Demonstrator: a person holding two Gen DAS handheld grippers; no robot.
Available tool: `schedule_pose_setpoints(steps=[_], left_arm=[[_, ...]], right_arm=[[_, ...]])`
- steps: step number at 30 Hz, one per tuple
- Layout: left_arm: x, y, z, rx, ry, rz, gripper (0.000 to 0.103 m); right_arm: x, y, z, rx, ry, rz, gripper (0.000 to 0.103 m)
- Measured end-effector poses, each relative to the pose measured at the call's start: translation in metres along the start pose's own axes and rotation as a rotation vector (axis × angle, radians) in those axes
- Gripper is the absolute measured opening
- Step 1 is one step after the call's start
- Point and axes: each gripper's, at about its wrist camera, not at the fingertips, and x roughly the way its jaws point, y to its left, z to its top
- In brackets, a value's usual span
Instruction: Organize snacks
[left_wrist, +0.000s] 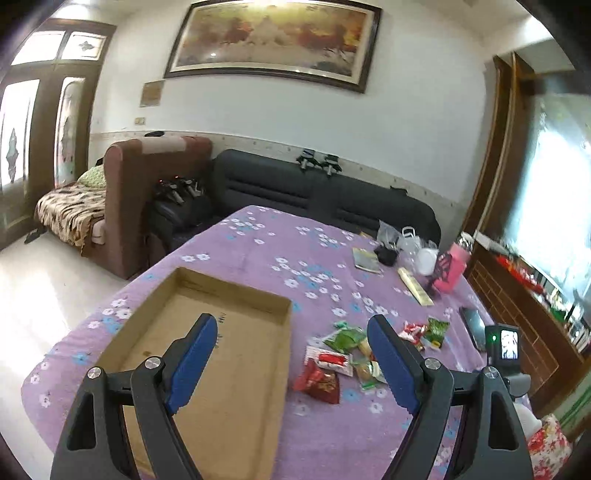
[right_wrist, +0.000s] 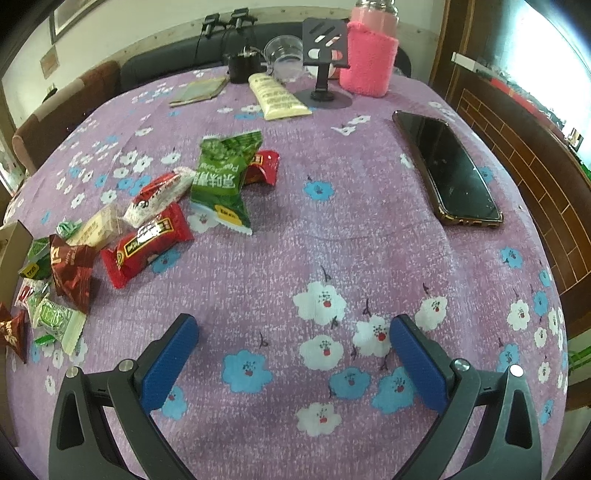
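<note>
A shallow cardboard tray (left_wrist: 207, 354) lies empty on the purple flowered tablecloth (left_wrist: 266, 258). My left gripper (left_wrist: 291, 325) is open and empty, raised above the tray's right wall. Several snack packets lie right of the tray: a dark red one (left_wrist: 319, 382), a green one (left_wrist: 345, 338). In the right wrist view the pile sits left: a green bag (right_wrist: 221, 181), a red packet (right_wrist: 147, 243), a dark red packet (right_wrist: 72, 271). My right gripper (right_wrist: 293, 328) is open and empty, low over bare cloth right of the pile. The tray corner (right_wrist: 11, 240) shows at the left edge.
A black phone (right_wrist: 448, 168) lies at the right. At the far side stand a pink sleeved bottle (right_wrist: 369, 55), a phone stand (right_wrist: 325, 48), a cream tube (right_wrist: 277, 98), a booklet (right_wrist: 199, 90) and a plastic cup (right_wrist: 284, 55). Sofas (left_wrist: 317, 195) stand behind the table.
</note>
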Motion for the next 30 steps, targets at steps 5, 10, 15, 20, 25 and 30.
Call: schedule_pose_setpoints(steps=[5, 10, 15, 20, 25, 30], left_arm=[[0.009, 0.012, -0.006, -0.033, 0.028, -0.016, 0.086], [0.020, 0.015, -0.014, -0.030, 0.058, -0.025, 0.086], [0.032, 0.014, -0.019, -0.039, 0.092, -0.047, 0.086], [0.031, 0.015, -0.018, -0.023, 0.079, -0.044, 0.086], [0.029, 0.030, -0.012, -0.071, 0.079, -0.042, 0.086], [0.025, 0.038, -0.011, -0.076, 0.077, -0.037, 0.086]], right_arm=[[-0.003, -0.002, -0.007, -0.011, -0.013, 0.011, 0.101], [-0.041, 0.005, -0.012, 0.009, -0.096, 0.081, 0.079], [-0.073, 0.054, -0.020, -0.100, -0.160, 0.295, 0.071], [-0.080, 0.116, -0.028, -0.247, -0.115, 0.477, 0.048], [-0.078, 0.184, -0.035, -0.429, -0.094, 0.554, 0.048], [-0.064, 0.226, -0.032, -0.491, -0.074, 0.587, 0.048]])
